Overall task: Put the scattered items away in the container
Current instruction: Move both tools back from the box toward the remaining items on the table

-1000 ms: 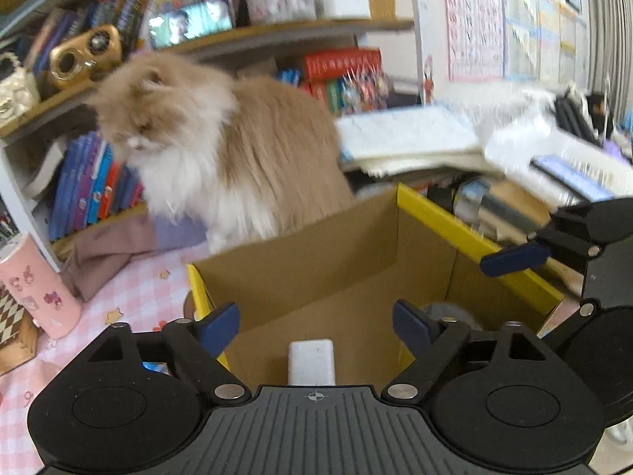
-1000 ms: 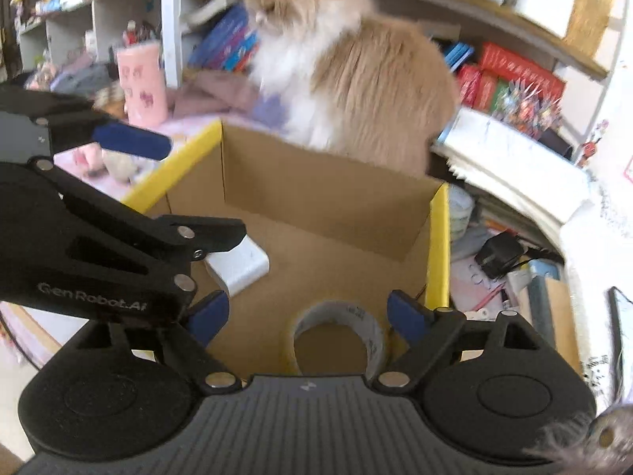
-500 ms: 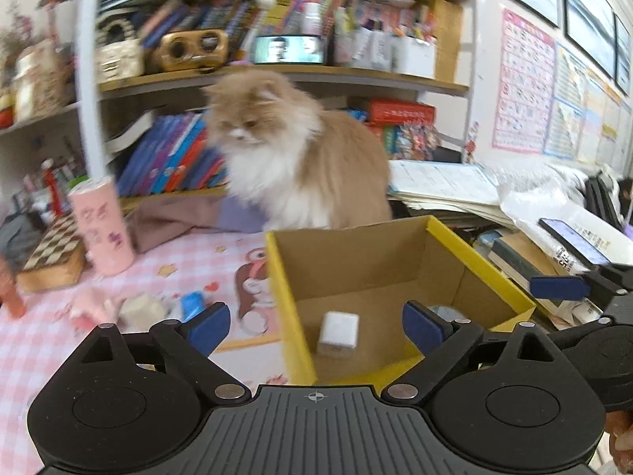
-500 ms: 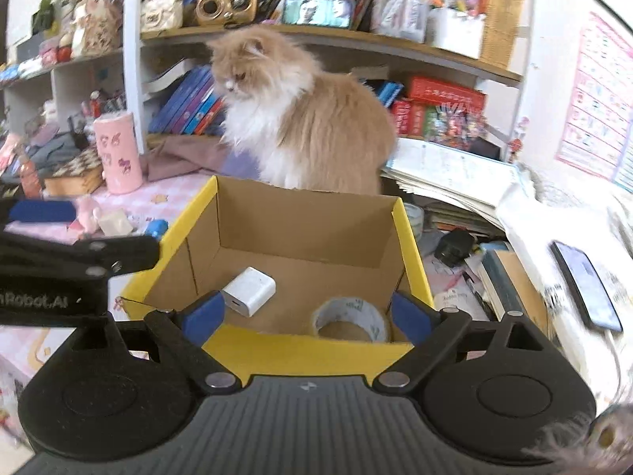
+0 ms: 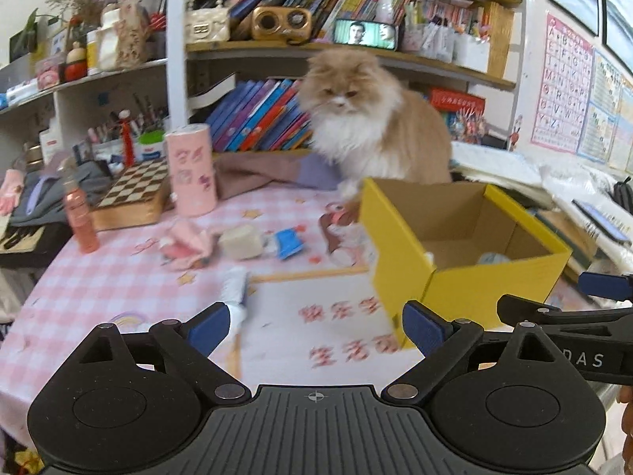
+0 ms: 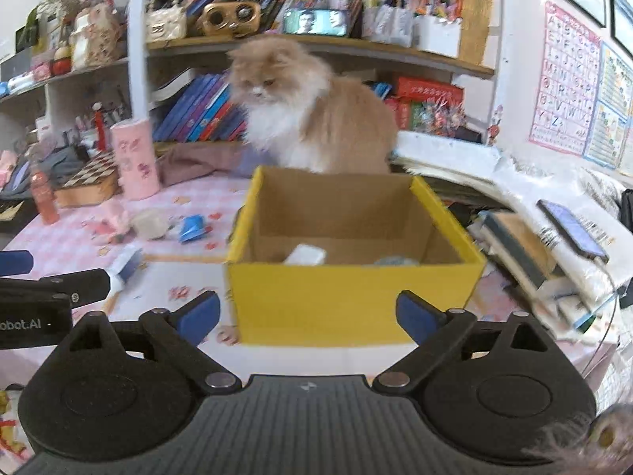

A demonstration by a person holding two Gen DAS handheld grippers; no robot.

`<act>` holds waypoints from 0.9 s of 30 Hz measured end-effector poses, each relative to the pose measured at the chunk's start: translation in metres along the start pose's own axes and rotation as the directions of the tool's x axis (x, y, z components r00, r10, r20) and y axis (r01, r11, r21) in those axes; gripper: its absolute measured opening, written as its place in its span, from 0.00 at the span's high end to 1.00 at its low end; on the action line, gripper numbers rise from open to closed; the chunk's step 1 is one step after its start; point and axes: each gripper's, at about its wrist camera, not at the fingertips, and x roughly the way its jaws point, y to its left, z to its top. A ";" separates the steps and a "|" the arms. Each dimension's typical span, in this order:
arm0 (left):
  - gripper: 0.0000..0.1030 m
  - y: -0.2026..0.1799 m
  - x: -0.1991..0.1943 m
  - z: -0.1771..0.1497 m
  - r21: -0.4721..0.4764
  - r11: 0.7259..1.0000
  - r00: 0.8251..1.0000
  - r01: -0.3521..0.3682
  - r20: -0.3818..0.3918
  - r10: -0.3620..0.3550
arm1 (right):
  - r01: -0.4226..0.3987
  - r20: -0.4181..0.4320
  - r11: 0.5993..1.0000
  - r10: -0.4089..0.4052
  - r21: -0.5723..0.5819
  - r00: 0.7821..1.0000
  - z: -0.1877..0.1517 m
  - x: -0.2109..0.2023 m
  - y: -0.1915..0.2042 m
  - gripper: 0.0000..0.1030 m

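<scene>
A yellow cardboard box [image 5: 467, 281] [image 6: 352, 301] stands on the pink checked tablecloth. Inside it lie a white charger block [image 6: 306, 255] and a tape roll [image 5: 492, 258], mostly hidden by the wall. Left of the box lie scattered items: a pink cloth piece [image 5: 186, 243], a beige block [image 5: 241, 241], a blue packet [image 5: 289, 242] and a white tube [image 5: 235, 285]. My left gripper [image 5: 314, 326] is open and empty, in front of the box's left corner. My right gripper [image 6: 308, 316] faces the box's front wall; its jaws are opening with nothing between them.
A fluffy cat [image 5: 368, 126] sits right behind the box. A pink cup [image 5: 192, 170], a chessboard case [image 5: 134, 194] and a pink bottle [image 5: 81, 217] stand at the back left. Stacked books with a phone [image 6: 569, 229] crowd the right side. Shelves fill the back.
Both grippers have drawn back from over the box toward the table's front, so the whole box and the scattered items show. The jaws stand wider. The cat has turned its head.
</scene>
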 end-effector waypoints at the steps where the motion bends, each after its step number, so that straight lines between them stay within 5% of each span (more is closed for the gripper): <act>1: 0.07 0.004 -0.003 -0.003 0.003 1.000 1.000 -0.008 -0.006 0.008 | -0.008 -0.011 1.000 0.008 -0.001 1.000 -0.003 -0.001 0.007 0.03; 27: 0.07 0.117 -0.053 -0.051 -0.042 0.994 0.993 -0.099 -0.065 0.096 | -0.137 -0.117 0.990 0.133 -0.035 0.984 -0.037 -0.013 0.138 0.04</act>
